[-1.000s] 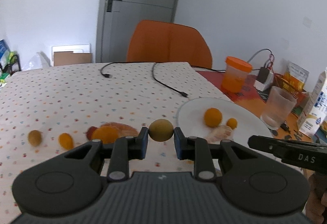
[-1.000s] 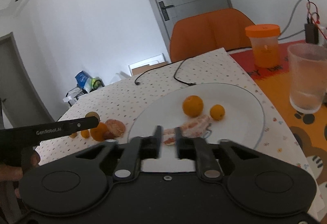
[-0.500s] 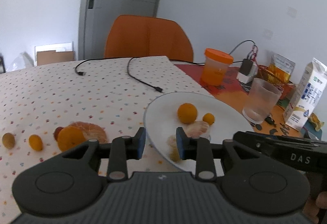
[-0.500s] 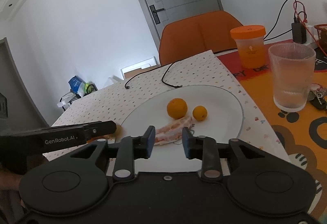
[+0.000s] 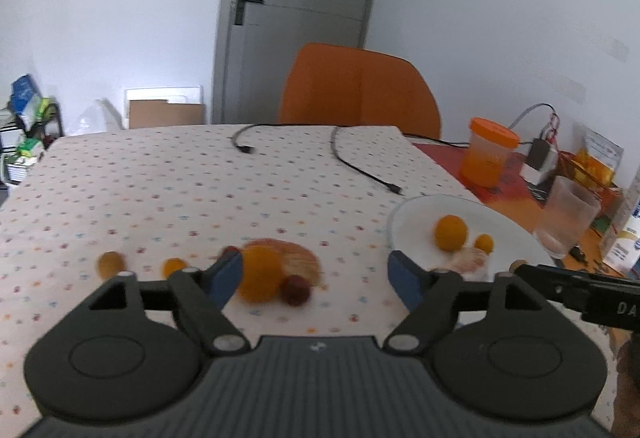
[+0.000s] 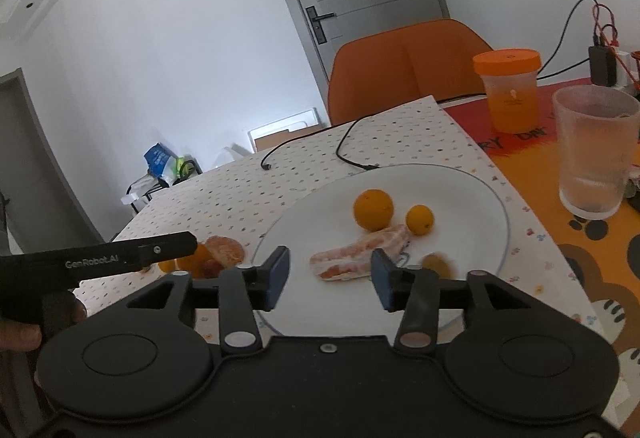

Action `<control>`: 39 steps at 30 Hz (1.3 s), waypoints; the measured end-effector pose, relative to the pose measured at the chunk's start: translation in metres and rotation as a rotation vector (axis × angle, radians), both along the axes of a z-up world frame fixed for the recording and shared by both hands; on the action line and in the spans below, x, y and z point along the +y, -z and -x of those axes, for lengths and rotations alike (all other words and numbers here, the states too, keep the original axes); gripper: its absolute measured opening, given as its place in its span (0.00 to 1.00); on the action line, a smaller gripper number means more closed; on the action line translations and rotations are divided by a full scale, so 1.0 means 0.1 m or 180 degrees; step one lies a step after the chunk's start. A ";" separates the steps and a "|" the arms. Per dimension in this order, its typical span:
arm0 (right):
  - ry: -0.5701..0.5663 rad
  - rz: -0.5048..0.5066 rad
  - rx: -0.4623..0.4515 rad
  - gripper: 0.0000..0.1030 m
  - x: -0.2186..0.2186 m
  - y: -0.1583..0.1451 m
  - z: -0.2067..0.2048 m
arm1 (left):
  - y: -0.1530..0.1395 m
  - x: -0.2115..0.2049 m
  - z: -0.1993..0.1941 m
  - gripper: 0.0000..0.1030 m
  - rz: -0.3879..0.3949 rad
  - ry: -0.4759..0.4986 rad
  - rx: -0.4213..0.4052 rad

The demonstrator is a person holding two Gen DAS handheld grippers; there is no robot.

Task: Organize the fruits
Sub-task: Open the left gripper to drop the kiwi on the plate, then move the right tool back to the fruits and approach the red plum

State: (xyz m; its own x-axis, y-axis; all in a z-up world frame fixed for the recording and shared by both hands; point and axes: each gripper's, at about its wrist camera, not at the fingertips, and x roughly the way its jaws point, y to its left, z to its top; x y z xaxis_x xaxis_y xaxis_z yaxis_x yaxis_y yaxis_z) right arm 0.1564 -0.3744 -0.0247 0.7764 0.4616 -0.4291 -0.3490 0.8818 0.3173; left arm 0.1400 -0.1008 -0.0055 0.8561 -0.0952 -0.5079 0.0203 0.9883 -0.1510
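— What changed?

— My left gripper (image 5: 316,278) let its small fruit (image 6: 437,263) go onto the plate (image 6: 472,182) and swung back left; both my jaws now stand wide apart, empty.

— What's next?

— Probably the whole orange (image 5: 258,276) on the table (image 5: 160,190), left of the plate. It lies just ahead of my left jaws, toward their left finger; the right gripper (image 6: 330,272) hovers over the plate, farther away. Then the red fruit (image 5: 295,289) touching it.
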 end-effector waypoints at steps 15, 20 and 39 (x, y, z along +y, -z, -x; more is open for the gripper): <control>-0.0167 0.0076 -0.0093 0.93 0.41 -0.10 0.03 | 0.01 0.61 0.30 0.89 0.0059 -0.0434 -0.0018; -0.0254 0.0139 -0.0108 0.98 0.56 -0.13 0.08 | 0.02 0.78 0.40 0.89 0.0097 -0.0539 -0.0016; -0.0513 0.0362 -0.0137 0.82 1.06 -0.18 0.15 | 0.09 1.30 0.59 0.89 0.0232 -0.0865 -0.0027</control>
State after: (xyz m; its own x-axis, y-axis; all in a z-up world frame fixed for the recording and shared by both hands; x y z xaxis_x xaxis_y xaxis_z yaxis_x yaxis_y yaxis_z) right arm 0.1412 -0.2683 -0.0064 0.7151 0.5318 -0.4536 -0.4995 0.8428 0.2007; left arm 0.0807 0.0296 -0.0144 0.8594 0.1025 -0.5009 -0.2424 0.9443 -0.2227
